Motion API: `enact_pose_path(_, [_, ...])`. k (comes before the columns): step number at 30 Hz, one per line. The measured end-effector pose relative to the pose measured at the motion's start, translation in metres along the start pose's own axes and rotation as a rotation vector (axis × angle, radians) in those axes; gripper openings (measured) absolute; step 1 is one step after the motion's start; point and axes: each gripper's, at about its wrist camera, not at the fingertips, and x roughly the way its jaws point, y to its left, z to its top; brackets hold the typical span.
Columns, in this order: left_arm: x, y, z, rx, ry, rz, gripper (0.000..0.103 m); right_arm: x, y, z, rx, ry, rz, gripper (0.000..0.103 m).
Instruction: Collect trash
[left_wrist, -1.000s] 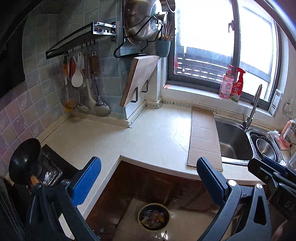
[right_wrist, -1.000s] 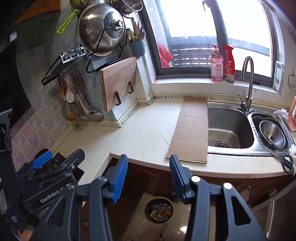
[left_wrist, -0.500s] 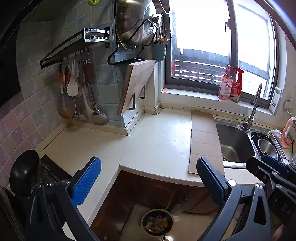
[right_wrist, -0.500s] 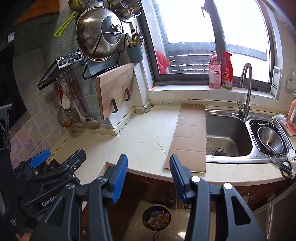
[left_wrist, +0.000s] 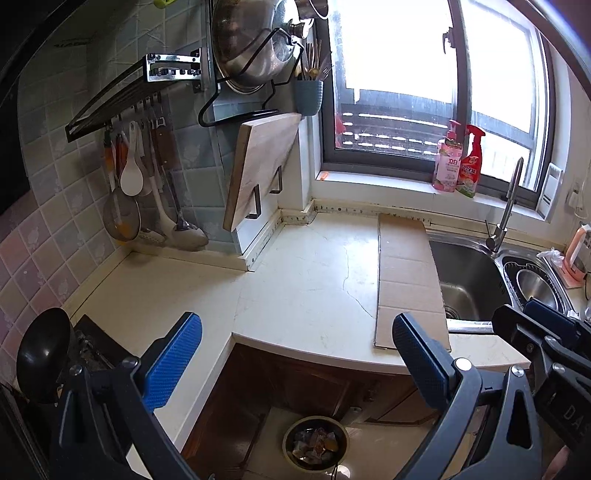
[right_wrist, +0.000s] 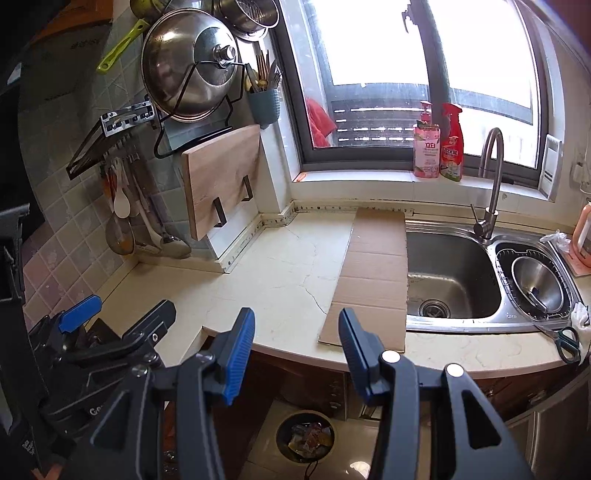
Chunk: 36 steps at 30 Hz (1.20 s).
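Below counter: trash bin (left_wrist: 315, 447) contents unclear | left gripper (left_wrist: 295, 343), right gripper (right_wrist: 296, 334) gaping, empty

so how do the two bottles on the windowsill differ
The pink bottle has a pump top, while the red bottle has a trigger sprayer. The pink bottle is pale pink with a squarer body; the red bottle is bright red with a green base and a narrower neck. The pink bottle stands to the left, the red bottle nearer the faucet. Both stand upright side by side on the sill.
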Motion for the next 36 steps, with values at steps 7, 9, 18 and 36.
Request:
enact_pose_path(7, [0.009,-0.001,0.001,0.014,0.018,-0.009,0.102,0.008,-0.004,0.002,0.001,0.013,-0.012,0.048])
enact_pose_path(9, [0.012,-0.001,0.001,0.017,0.026,-0.011,0.102,0.01,-0.004,0.001,0.002,0.014,-0.016,0.048])
enact_pose_path(18, [0.021,0.004,0.002,0.024,0.05,-0.017,0.102,0.017,0.002,0.002,-0.006,0.024,-0.019,0.048])
enact_pose_path(36, [0.03,0.013,0.004,0.014,0.069,-0.031,0.102,0.025,0.007,0.003,-0.014,0.038,-0.023,0.048])
